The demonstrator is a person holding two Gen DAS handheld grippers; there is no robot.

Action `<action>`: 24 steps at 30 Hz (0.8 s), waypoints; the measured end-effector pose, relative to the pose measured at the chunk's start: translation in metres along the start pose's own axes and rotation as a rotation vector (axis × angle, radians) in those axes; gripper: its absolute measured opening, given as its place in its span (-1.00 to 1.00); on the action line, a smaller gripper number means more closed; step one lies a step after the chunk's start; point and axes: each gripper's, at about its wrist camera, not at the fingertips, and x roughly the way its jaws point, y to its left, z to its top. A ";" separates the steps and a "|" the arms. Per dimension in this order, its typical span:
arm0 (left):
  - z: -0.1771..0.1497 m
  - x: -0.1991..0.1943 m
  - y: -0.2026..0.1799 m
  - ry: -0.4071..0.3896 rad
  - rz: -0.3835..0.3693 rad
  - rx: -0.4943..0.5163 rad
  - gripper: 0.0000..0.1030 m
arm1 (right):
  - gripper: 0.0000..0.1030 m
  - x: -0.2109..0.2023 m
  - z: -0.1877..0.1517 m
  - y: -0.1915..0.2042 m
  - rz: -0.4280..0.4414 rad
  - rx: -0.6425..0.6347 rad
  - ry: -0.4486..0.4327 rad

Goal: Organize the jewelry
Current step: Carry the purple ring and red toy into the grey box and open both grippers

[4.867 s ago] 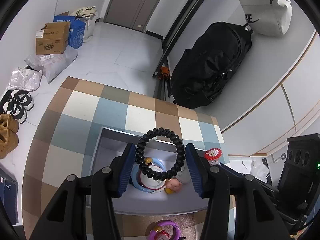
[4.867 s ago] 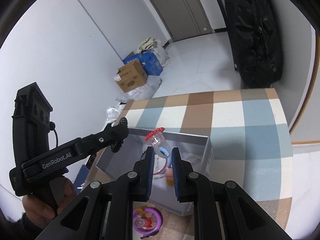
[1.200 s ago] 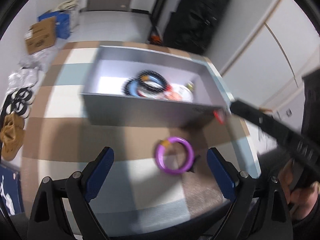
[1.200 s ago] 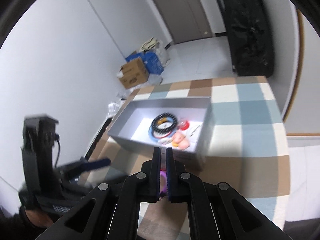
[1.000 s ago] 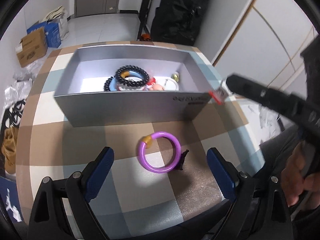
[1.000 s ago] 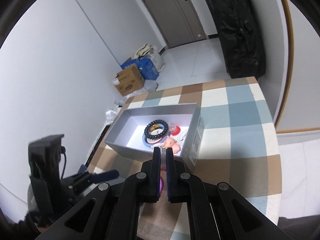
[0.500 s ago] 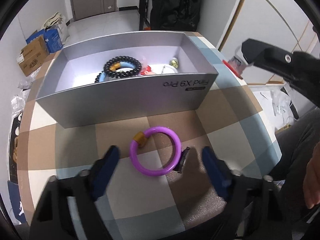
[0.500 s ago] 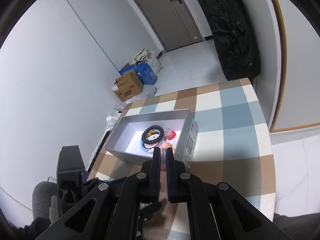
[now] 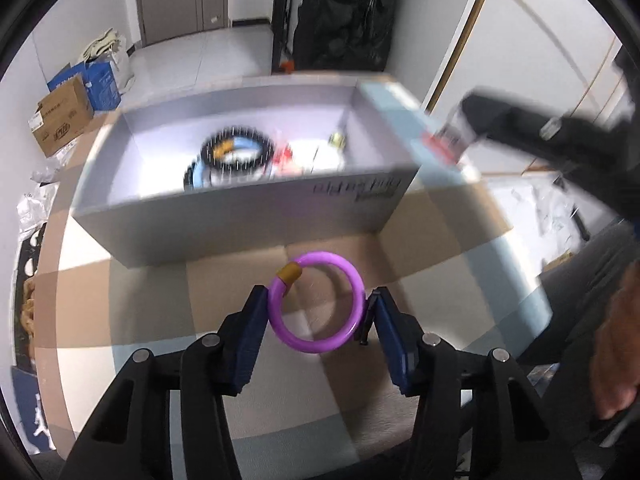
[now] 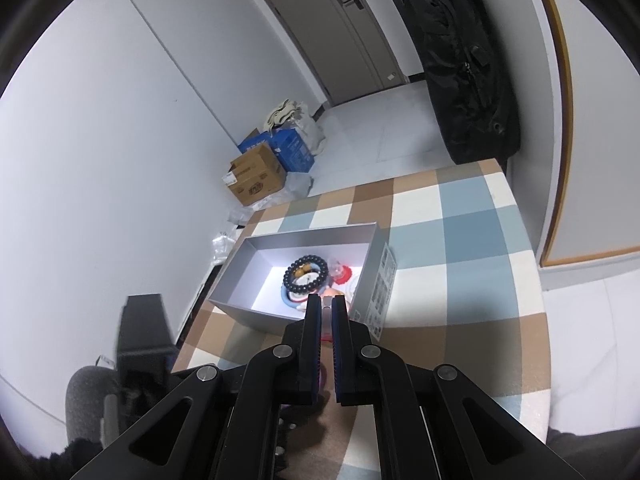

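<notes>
Left wrist view: my left gripper [image 9: 320, 314], wide apart a second ago, now pinches the purple bangle [image 9: 316, 308]; my right gripper [image 10: 327, 316] stays pressed together.

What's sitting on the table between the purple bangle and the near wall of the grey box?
Nothing: in the left wrist view only bare checked tablecloth separates the purple bangle from the grey box.

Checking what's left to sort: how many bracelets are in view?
3: purple bracelet between the left gripper fingers; black beaded and blue bracelets in the box. Others may be hidden.
</notes>
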 end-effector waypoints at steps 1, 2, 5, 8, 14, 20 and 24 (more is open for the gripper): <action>0.002 -0.006 0.000 -0.023 -0.004 -0.004 -0.08 | -0.92 0.000 0.000 -0.001 -0.001 0.003 -0.001; 0.004 -0.013 0.000 -0.051 -0.005 -0.011 -0.08 | -0.92 0.000 0.001 -0.001 -0.002 0.006 -0.003; 0.012 -0.028 0.005 -0.116 -0.011 -0.045 -0.09 | -0.92 -0.001 0.002 -0.002 -0.011 0.013 -0.014; 0.016 -0.038 0.014 -0.172 -0.028 -0.105 -0.09 | -0.92 -0.002 0.005 -0.002 -0.009 0.013 -0.025; 0.035 -0.035 0.027 -0.209 -0.043 -0.168 -0.09 | -0.92 0.003 0.011 0.006 0.001 -0.009 -0.032; 0.045 -0.038 0.041 -0.218 -0.091 -0.215 -0.09 | -0.92 0.011 0.018 0.011 0.024 -0.010 -0.032; 0.051 -0.038 0.044 -0.224 -0.087 -0.221 -0.09 | -0.92 0.016 0.026 0.011 0.040 -0.003 -0.037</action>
